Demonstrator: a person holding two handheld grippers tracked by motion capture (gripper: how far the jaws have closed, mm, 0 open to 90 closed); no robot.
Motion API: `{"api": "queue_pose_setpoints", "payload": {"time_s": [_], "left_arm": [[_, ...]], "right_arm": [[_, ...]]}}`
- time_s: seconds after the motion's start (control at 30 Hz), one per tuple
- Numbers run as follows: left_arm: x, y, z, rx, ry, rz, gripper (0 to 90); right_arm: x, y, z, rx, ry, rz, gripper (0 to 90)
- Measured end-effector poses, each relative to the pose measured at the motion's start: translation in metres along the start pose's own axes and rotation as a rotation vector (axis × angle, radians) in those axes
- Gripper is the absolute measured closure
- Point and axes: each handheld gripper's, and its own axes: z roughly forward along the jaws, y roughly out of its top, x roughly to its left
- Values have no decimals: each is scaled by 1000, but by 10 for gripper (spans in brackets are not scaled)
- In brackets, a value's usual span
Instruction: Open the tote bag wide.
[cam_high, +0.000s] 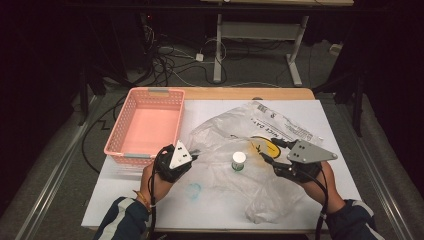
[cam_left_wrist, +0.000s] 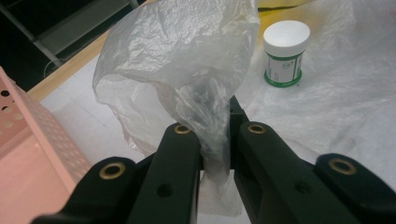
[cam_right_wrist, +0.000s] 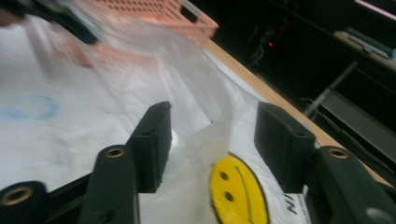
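With the bag (cam_high: 240, 150) spread mid-tabletop (cam_high: 125, 200) and pinched at 9 o'clock by the clamped left hand-held gripper (cam_left_wrist: 215, 140), while the right hand-held gripper (cam_right_wrist: 210, 135) at 3 o'clock is spread unpressed around a strip, the jar (cam_high: 239, 161) could be toppled by a tug.

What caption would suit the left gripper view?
Left gripper pinching a bunched fold of clear plastic bag, small white jar behind.
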Motion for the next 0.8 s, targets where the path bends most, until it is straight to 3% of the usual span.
{"api": "queue_pose_setpoints", "payload": {"time_s": [0.13, 0.23, 0.27, 0.3, 0.37, 0.4, 0.43, 0.53, 0.57, 0.77, 0.8], "left_arm": [[0, 0, -1, 0, 1, -2, 866], [1, -1, -2, 2, 4, -8, 866], [1, -1, -1, 3, 3, -10, 866], [1, -1, -1, 3, 3, -11, 866], [1, -1, -1, 5, 4, -10, 866], [1, -1, -1, 6, 5, -8, 866], [0, -1, 0, 6, 4, -9, 866], [0, -2, 0, 8, 3, -8, 866], [0, -2, 0, 8, 3, -8, 865], [0, -2, 0, 9, 4, -6, 865], [0, -3, 0, 8, 2, -9, 865]], "right_arm": [[20, 5, -22, -65, 50, -4, 394], [35, 0, -36, -75, 105, -13, 382], [45, -8, -41, -67, 158, -21, 350], [45, -8, -41, -67, 158, -21, 350], [55, -17, -41, -29, 210, -47, 315], [64, -28, -38, 16, 273, -41, 291], [64, -28, -38, 16, 273, -41, 291], [73, -42, -32, 91, 337, -55, 239], [78, -50, -27, 121, 381, -39, 216], [87, -64, -7, 219, 410, -36, 222], [90, -70, 1, 264, 415, -57, 221]]}}
